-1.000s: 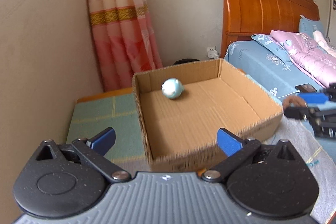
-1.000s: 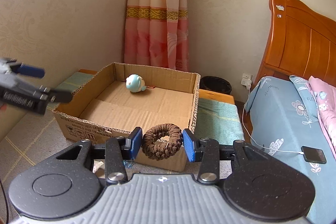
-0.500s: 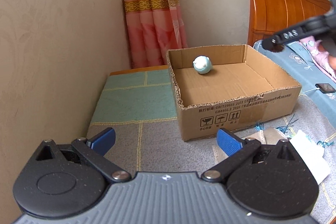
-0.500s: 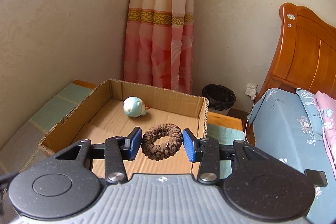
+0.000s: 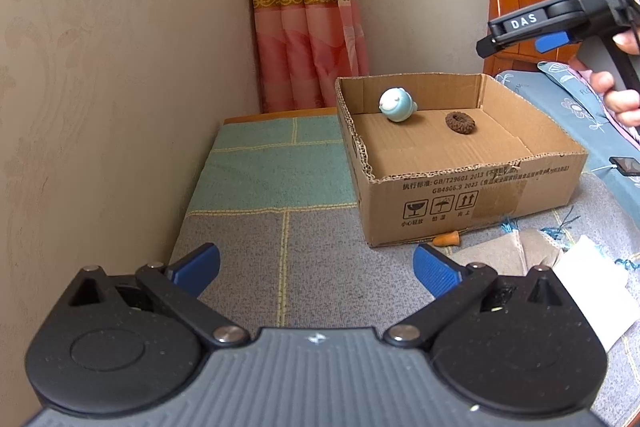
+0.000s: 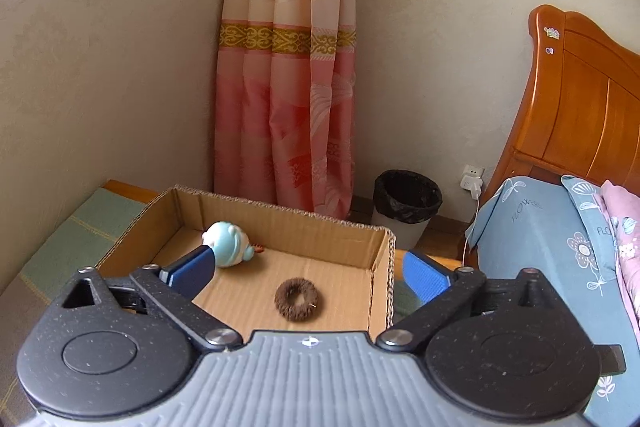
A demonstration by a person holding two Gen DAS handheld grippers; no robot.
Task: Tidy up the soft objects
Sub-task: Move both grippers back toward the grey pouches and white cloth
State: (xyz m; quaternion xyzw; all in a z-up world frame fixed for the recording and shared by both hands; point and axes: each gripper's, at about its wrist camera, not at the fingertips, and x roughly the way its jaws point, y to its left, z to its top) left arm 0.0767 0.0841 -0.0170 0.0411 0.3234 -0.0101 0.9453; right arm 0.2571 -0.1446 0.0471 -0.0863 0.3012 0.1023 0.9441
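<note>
Right gripper (image 6: 307, 273): jaws spread wide, nothing between them. It hangs above the near right part of the cardboard box (image 6: 382, 267), tilted down into it. Directly below the gap lies the brown hair tie (image 6: 296, 298), flat on the box floor, touching neither jaw. Judgement: the spread jaws over the tie fit a release from above, so the tie lands inside the walls and cannot roll out.

Left view confirms: hair tie (image 5: 460, 122) rests toward the back right of the box (image 5: 472, 195); the blue toy (image 5: 397, 104) sits beside it near the back wall, apart from it. Both soft things are in the same open compartment. The right gripper (image 5: 520, 35) is seen high at upper right, well clear of the box rim, held by a hand (image 5: 618, 99).

Left gripper (image 5: 316, 267): jaws spread, empty, held low over the grey mat (image 5: 320, 259) in front of the box. Judgement: it hangs back so as not to crowd the drop, and faces the things left to sort.

Outside the box, in front of it: a small orange cone-shaped piece (image 5: 448, 239) against the front wall, a beige cloth (image 5: 516, 255) and a white cloth (image 5: 596, 283) at right. Judgement: the cloths are likely next; being limp, they need a pinch on a fold or edge.

Hidden: the box floor nearest the right camera, behind the gripper body.
</note>
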